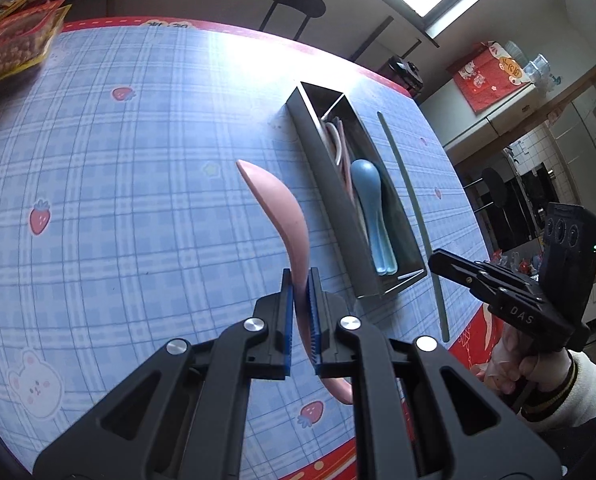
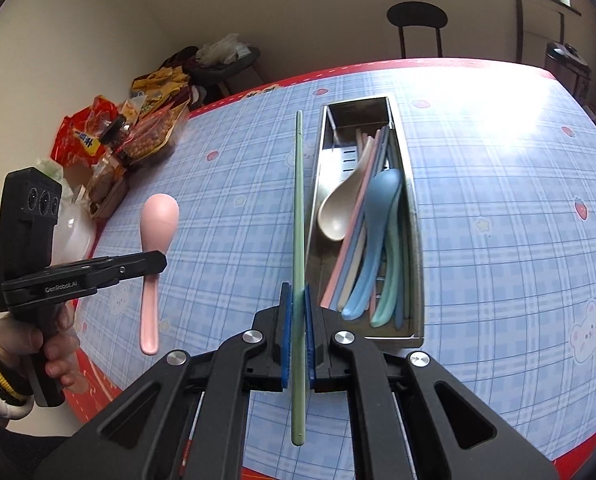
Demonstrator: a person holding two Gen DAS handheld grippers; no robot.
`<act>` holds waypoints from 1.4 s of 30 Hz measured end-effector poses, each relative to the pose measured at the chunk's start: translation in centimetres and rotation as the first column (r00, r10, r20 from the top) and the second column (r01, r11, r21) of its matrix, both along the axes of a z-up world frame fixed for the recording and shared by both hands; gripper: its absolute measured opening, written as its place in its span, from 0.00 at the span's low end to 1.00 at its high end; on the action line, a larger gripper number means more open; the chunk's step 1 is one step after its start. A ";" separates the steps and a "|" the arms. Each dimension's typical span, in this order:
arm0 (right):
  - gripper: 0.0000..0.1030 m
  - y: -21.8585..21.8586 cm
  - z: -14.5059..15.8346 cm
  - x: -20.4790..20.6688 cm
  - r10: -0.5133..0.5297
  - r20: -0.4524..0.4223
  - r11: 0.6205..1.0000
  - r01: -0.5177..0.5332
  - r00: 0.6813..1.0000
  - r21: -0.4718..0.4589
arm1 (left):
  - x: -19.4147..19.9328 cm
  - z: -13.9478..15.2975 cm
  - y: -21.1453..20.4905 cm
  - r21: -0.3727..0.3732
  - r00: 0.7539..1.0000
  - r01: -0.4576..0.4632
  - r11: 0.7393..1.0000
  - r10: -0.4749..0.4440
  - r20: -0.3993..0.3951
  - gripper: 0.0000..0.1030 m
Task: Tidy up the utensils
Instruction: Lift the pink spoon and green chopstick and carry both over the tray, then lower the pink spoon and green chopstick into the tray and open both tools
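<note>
Left wrist view: the left gripper (image 1: pixel 300 280) is clenched on the handle of a pink spoon (image 1: pixel 282 216), its blue pads (image 1: pixel 285 300) pressing the handle from both sides. The spoon is matte, pale pink and curved; its bowl end points away from the camera, and the tip of the handle sticks out below the jaws. It hangs in the air above the table (image 1: pixel 118 200), which is covered by a blue plaid cloth with strawberries and a red border. Toward the table's right edge lies a long, narrow metal tray (image 1: pixel 326 184) with a divider near its far end. In it lie blue spoons (image 1: pixel 368 208) and some pinkish and pale utensils. Just beside the tray, on its right, runs a thin green chopstick (image 1: pixel 410 208), whose near end goes to the right gripper (image 1: pixel 434 258), held by a hand (image 1: pixel 514 368) in a white sleeve.

Right wrist view: the right gripper (image 2: pixel 297 312) grasps the green chopstick (image 2: pixel 298 216) between its blue pads (image 2: pixel 285 320); the stick is straight and pale green, and it runs past the jaws toward the camera. It lies along the left wall of the metal tray (image 2: pixel 416 240). The tray holds a beige spoon (image 2: pixel 338 208), blue spoons (image 2: pixel 378 232) and pink and blue sticks. At left, the left gripper (image 2: pixel 158 262) grips the pink spoon (image 2: pixel 158 216) by the handle, oval bowl up. Snack bags (image 2: pixel 130 132) crowd the table's (image 2: pixel 498 240) far left corner.
</note>
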State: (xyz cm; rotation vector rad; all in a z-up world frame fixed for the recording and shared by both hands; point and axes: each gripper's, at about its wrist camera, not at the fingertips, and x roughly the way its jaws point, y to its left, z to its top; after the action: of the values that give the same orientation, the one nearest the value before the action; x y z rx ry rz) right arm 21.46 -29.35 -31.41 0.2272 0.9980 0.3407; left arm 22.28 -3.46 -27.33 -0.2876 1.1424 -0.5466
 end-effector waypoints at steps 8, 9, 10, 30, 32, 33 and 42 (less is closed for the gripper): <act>0.06 -2.1 -1.5 2.9 -0.140 -0.072 0.987 0.145 0.988 0.069 | 3.7 1.5 -4.6 -0.025 0.994 0.104 0.994 -0.104 0.016 0.11; 0.06 -2.1 -1.7 3.4 -0.152 -0.079 0.985 0.158 0.985 0.074 | 4.3 1.5 -5.0 -0.030 0.994 0.111 0.993 -0.111 0.015 0.11; 0.06 -2.1 -1.9 3.7 -0.161 -0.085 0.983 0.168 0.983 0.080 | 4.8 1.6 -5.5 -0.033 0.993 0.119 0.992 -0.118 0.016 0.11; 0.06 -1.2 -5.7 7.9 -0.236 -0.172 0.964 0.252 0.956 0.080 | 12.9 -0.1 -11.2 -0.065 0.982 0.185 0.981 -0.187 -0.018 0.11; 0.06 -1.1 -5.9 8.2 -0.238 -0.184 0.962 0.257 0.954 0.087 | 13.0 -0.3 -11.3 -0.073 0.983 0.181 0.981 -0.184 -0.027 0.11; 0.06 -1.1 -6.1 8.3 -0.235 -0.192 0.962 0.256 0.953 0.091 | 13.0 -0.4 -11.4 -0.076 0.983 0.180 0.981 -0.183 -0.031 0.11; 0.25 -2.5 -3.7 7.1 -0.232 -0.140 0.968 0.242 0.963 0.061 | 13.2 -1.2 -13.0 -0.095 0.977 0.205 0.974 -0.210 -0.045 0.11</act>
State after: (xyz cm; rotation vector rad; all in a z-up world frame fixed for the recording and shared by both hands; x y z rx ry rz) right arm 28.59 -31.81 -35.10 0.4409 1.0754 0.1465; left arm 35.43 -16.50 -28.53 -0.2628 1.2105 -0.7803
